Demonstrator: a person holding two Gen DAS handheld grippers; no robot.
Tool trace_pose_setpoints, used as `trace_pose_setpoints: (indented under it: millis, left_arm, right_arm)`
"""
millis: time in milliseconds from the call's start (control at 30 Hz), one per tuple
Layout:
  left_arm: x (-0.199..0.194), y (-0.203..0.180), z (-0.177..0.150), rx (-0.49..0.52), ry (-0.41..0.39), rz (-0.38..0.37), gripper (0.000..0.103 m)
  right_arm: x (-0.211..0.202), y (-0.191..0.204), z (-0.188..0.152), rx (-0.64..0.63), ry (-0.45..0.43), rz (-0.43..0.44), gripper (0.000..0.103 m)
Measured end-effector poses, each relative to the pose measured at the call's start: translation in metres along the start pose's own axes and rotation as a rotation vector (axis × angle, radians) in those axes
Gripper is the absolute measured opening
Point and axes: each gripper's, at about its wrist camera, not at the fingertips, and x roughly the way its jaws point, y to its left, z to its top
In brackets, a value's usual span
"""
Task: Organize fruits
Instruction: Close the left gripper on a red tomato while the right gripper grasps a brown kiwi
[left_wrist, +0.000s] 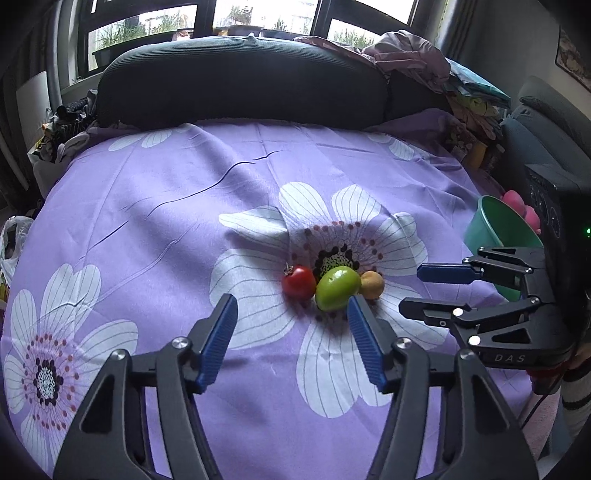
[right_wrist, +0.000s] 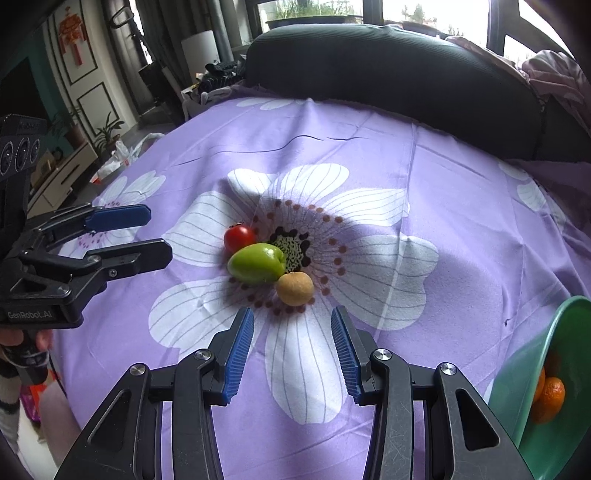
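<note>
Fruits lay touching in a row on the purple sheet (left_wrist: 184, 221): tomato (left_wrist: 298, 281) left, green fruit (left_wrist: 337, 288) middle, tan fruit (left_wrist: 372, 284) right; left gripper (left_wrist: 291, 314) hovered near them, jaws apart, empty; right gripper (right_wrist: 291, 328) likewise, narrower, empty; green bowl (right_wrist: 528, 373) far right held oranges (right_wrist: 550, 398).
</note>
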Motion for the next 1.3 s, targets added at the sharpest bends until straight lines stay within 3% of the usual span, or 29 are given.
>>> trace_pose_setpoints:
  millis: [267,733,933,1067,1300]
  left_arm:
    - [0.033,0.003,0.013,0.06,0.055,0.023,0.045]
    - [0.069,-0.008,0.018,0.183,0.145,0.036,0.035]
    - [0.078,-0.006,0.022,0.149,0.153,-0.002,0.03]
    - [0.08,-0.008,0.02,0.152,0.156,0.003,0.028]
    - [0.077,-0.006,0.019,0.128,0.144,0.0,0.028]
  right_arm:
    - [0.019,0.002,0.009,-0.053,0.039,-0.026,0.044]
    - [0.038,0.007,0.013,-0.108,0.064,-0.046,0.044]
    - [0.046,0.005,0.013,-0.111,0.072,-0.043,0.04]
    - [0.048,0.004,0.013,-0.106,0.068,-0.03,0.032]
    - [0.048,0.0,0.013,-0.096,0.051,-0.007,0.029]
